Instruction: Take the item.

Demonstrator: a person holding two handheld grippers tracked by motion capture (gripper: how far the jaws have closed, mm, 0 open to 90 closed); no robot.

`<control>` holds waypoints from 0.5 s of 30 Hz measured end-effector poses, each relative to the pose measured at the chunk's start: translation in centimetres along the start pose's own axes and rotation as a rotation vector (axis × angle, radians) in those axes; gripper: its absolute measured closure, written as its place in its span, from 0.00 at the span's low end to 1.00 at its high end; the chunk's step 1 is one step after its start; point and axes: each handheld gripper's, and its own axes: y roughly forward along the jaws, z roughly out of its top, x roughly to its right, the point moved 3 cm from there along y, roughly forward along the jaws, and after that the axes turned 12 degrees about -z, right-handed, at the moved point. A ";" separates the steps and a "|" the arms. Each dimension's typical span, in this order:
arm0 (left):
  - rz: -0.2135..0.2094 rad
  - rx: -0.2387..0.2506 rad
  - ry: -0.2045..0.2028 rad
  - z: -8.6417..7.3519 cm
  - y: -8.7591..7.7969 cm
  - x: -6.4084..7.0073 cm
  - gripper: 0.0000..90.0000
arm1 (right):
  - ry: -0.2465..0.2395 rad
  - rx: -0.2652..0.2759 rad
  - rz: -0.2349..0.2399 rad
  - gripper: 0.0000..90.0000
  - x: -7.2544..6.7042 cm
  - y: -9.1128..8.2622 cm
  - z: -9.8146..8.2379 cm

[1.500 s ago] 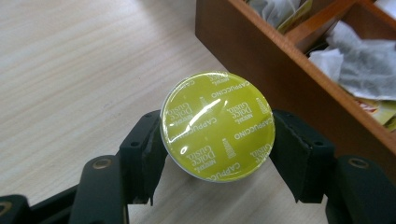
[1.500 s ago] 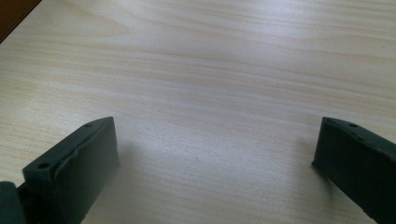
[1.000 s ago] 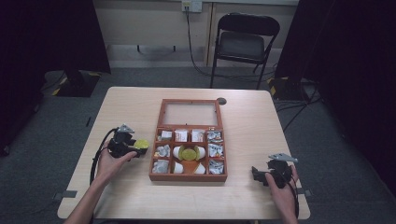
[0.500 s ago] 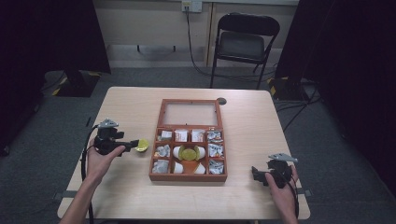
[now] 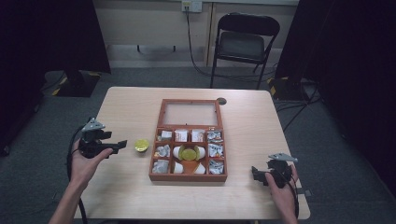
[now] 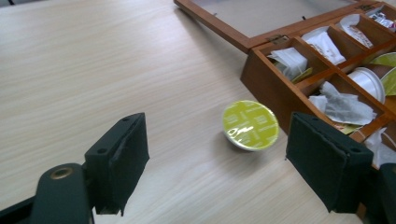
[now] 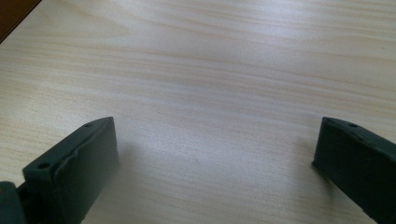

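Observation:
A small pod with a yellow-green foil lid point(image 5: 141, 145) point(image 6: 250, 125) lies on the table just left of the wooden compartment box point(image 5: 157, 164) point(image 6: 261, 74). The left gripper point(image 5: 120, 144) point(image 6: 236, 170) is open, a short way left of the pod and apart from it, with nothing between its jaws. Inside the box are white sachets point(image 6: 289, 60) and more pods, one with a yellow lid point(image 5: 189, 153). The box's glass lid point(image 5: 189, 113) lies open toward the far side. The right gripper point(image 5: 256, 173) point(image 7: 215, 163) is open above bare wood near the front right of the table.
The light wooden table point(image 5: 126, 107) has a small dark round cap point(image 5: 221, 101) beyond the box. A black folding chair point(image 5: 243, 44) stands on the grey floor past the far edge. Cables trail from both grippers off the front edge.
The left gripper let go of the yellow-lidded pod beside the box and drew back to the left. The pod now lies alone on the table. The right gripper has stayed put.

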 end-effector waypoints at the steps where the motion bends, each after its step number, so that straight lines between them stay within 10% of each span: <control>1: 0.002 0.001 -0.004 -0.2 -0.2 -0.1 0.23 | 0.001 0.000 0.000 0.00 0.0 0.0 0.0; 15: 0.073 -0.028 -0.081 -3.2 -0.5 -2.2 0.23 | 0.001 0.000 0.000 0.00 0.0 0.0 0.0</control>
